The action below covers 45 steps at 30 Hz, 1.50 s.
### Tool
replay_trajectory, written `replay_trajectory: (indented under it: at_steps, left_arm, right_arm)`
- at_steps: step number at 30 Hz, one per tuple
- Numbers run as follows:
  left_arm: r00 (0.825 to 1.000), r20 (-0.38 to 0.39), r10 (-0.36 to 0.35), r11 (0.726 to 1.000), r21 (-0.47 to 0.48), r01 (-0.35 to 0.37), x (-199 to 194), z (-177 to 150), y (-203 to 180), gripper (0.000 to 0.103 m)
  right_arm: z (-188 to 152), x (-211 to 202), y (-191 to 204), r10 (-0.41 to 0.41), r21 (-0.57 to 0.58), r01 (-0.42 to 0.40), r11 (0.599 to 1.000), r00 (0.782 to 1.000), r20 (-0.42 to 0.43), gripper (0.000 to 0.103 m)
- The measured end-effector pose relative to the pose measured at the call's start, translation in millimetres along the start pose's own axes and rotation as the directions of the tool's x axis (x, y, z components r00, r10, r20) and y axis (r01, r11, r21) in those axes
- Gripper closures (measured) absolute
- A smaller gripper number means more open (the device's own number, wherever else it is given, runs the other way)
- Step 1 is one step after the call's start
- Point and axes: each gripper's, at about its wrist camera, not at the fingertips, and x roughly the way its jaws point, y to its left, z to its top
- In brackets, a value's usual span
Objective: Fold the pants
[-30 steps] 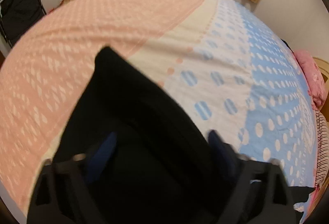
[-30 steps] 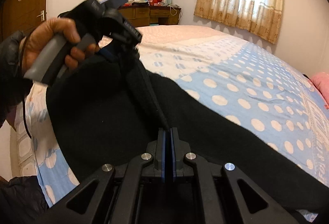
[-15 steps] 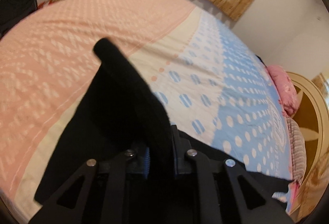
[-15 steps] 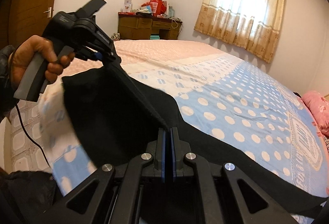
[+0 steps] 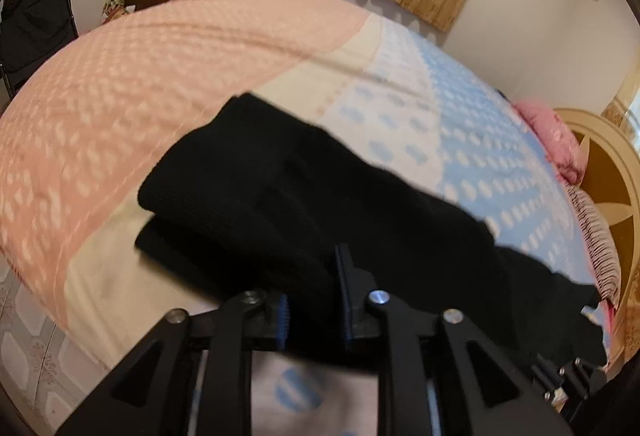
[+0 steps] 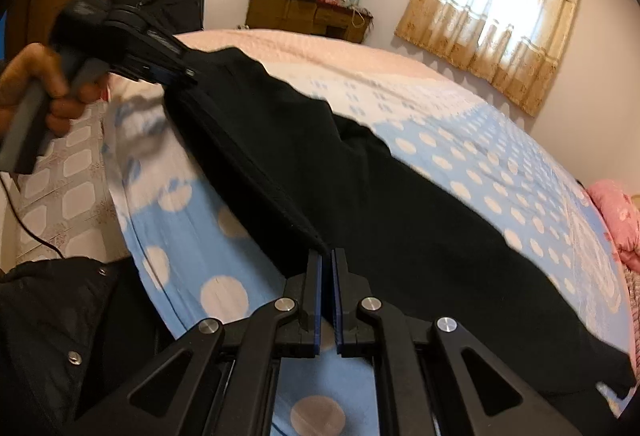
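The black fabric pants [image 6: 360, 196] are lying stretched across the bed covered in a pink, cream and blue polka-dot sheet [image 6: 500, 156], with one end folded back over itself in the left wrist view. The left gripper [image 5: 314, 300] is pinching a thick bunch of the pants' edge between its blue-padded fingers [image 5: 283, 322], gripped by the person's left hand [image 6: 44, 96]. The right gripper [image 6: 326, 268] is pressing nearly together on the same edge at its tips.
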Motion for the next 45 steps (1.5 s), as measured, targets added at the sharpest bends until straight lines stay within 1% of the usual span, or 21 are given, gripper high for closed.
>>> replay_trajectory:
  at_steps: [3, 8, 12, 13, 15, 17, 20, 23, 24, 25, 28, 30, 31, 33, 34, 35, 37, 39, 41, 43, 45]
  left_arm:
    - [1.000, 0.009, -0.010, 1.000, -0.002, 0.010, -4.6, -8.6, 6.6, 0.072]
    - [0.999, 0.033, 0.037, 0.994, 0.103, -0.041, -13.8, -20.8, 6.4, 0.066]
    - [0.997, 0.036, 0.067, 0.986, 0.153, -0.072, -24.1, -26.9, 6.9, 0.055]
    - [0.992, 0.044, 0.116, 0.978, 0.168, -0.122, -28.4, -28.4, 7.2, 0.044]
    - [0.978, 0.094, 0.189, 0.958, 0.203, -0.204, -41.7, -31.4, 7.7, 0.041]
    - [0.967, 0.141, 0.210, 0.946, 0.220, -0.238, -54.9, -30.5, 8.0, 0.041]
    - [0.957, 0.215, 0.197, 0.948, 0.208, -0.242, -65.8, -20.1, 4.1, 0.041]
    - [0.947, 0.265, 0.183, 0.951, 0.198, -0.239, -56.0, -6.3, -5.0, 0.038]
    - [0.941, 0.276, 0.198, 0.947, 0.194, -0.256, -44.7, -2.6, -7.8, 0.038]
    - [0.936, 0.274, 0.222, 0.941, 0.191, -0.279, -34.3, -0.9, -9.1, 0.038]
    - [0.942, 0.221, 0.253, 0.940, 0.173, -0.293, -2.8, -2.2, -11.0, 0.038]
    - [0.936, 0.222, 0.272, 0.938, 0.158, -0.309, 8.8, -6.9, -10.2, 0.038]
    - [0.921, 0.256, 0.294, 0.922, 0.178, -0.344, 10.3, -10.0, -14.9, 0.034]
    - [0.913, 0.258, 0.317, 0.901, 0.219, -0.375, 15.8, -13.6, -22.6, 0.027]
    - [0.910, 0.260, 0.324, 0.893, 0.233, -0.384, 16.8, -15.3, -25.3, 0.025]
    - [0.909, 0.259, 0.327, 0.890, 0.239, -0.388, 17.3, -15.8, -26.5, 0.025]
    - [0.912, 0.250, 0.325, 0.895, 0.230, -0.381, 15.4, -14.2, -26.2, 0.025]
    - [0.923, 0.234, 0.306, 0.912, 0.204, -0.355, 10.4, -11.0, -26.3, 0.024]
    - [0.941, 0.226, 0.253, 0.933, 0.200, -0.299, 1.4, -8.3, -32.6, 0.024]
    - [0.953, 0.223, 0.203, 0.939, 0.233, -0.254, -5.5, -9.2, -44.4, 0.024]
    - [0.966, 0.216, 0.142, 0.935, 0.293, -0.202, -10.4, -12.9, -64.6, 0.024]
  right_arm:
    - [-3.3, 1.7, -0.8, 0.006, 0.022, -0.006, 1.000, 1.000, -0.014, 0.099]
    - [-9.0, 16.2, 6.5, -0.007, 0.020, 0.008, 1.000, 0.999, -0.049, 0.099]
    - [-11.7, 19.0, 8.2, -0.036, 0.047, 0.037, 0.998, 0.999, -0.029, 0.098]
    - [-12.0, 18.9, 7.3, -0.034, 0.053, 0.036, 0.998, 0.999, -0.028, 0.098]
    - [-11.5, 18.7, 4.3, -0.023, 0.074, 0.025, 0.997, 0.999, -0.027, 0.097]
    - [-10.2, 16.5, -2.5, -0.001, 0.116, 0.004, 0.993, 1.000, -0.028, 0.095]
    - [-4.2, 5.8, -17.5, 0.061, 0.235, -0.058, 0.970, 0.998, -0.008, 0.091]
    - [-0.1, -21.8, -43.4, 0.101, 0.379, -0.133, 0.916, 0.989, 0.103, 0.073]
    - [0.0, -31.2, -54.8, 0.082, 0.424, -0.132, 0.896, 0.988, 0.134, 0.054]
    - [-0.4, -37.0, -63.4, 0.058, 0.453, -0.117, 0.884, 0.988, 0.143, 0.043]
    - [-11.9, -55.7, -97.4, -0.063, 0.541, -0.013, 0.841, 0.991, 0.121, 0.043]
    - [-28.7, -73.2, -129.1, -0.188, 0.618, 0.100, 0.780, 0.979, 0.079, 0.043]
    - [-45.8, -86.9, -153.8, -0.261, 0.686, 0.158, 0.711, 0.964, 0.049, 0.043]
    - [-74.8, -105.5, -197.3, -0.328, 0.792, 0.204, 0.575, 0.945, -0.005, 0.043]
    - [-97.6, -116.5, -223.0, -0.362, 0.854, 0.228, 0.468, 0.931, -0.050, 0.043]
    - [-114.1, -124.0, -239.1, -0.384, 0.889, 0.244, 0.388, 0.919, -0.084, 0.043]
    - [-156.8, -141.9, -279.7, -0.414, 0.952, 0.237, 0.194, 0.899, -0.140, 0.044]
    - [-178.4, -150.4, -305.7, -0.413, 0.970, 0.211, 0.121, 0.899, -0.144, 0.044]
    - [-187.0, -151.6, -327.2, -0.410, 0.974, 0.200, 0.103, 0.901, -0.142, 0.045]
    - [-191.4, -150.1, -344.7, -0.408, 0.977, 0.192, 0.094, 0.903, -0.138, 0.045]
    - [-201.2, -150.0, -361.2, -0.404, 0.986, 0.157, 0.062, 0.907, -0.119, 0.046]
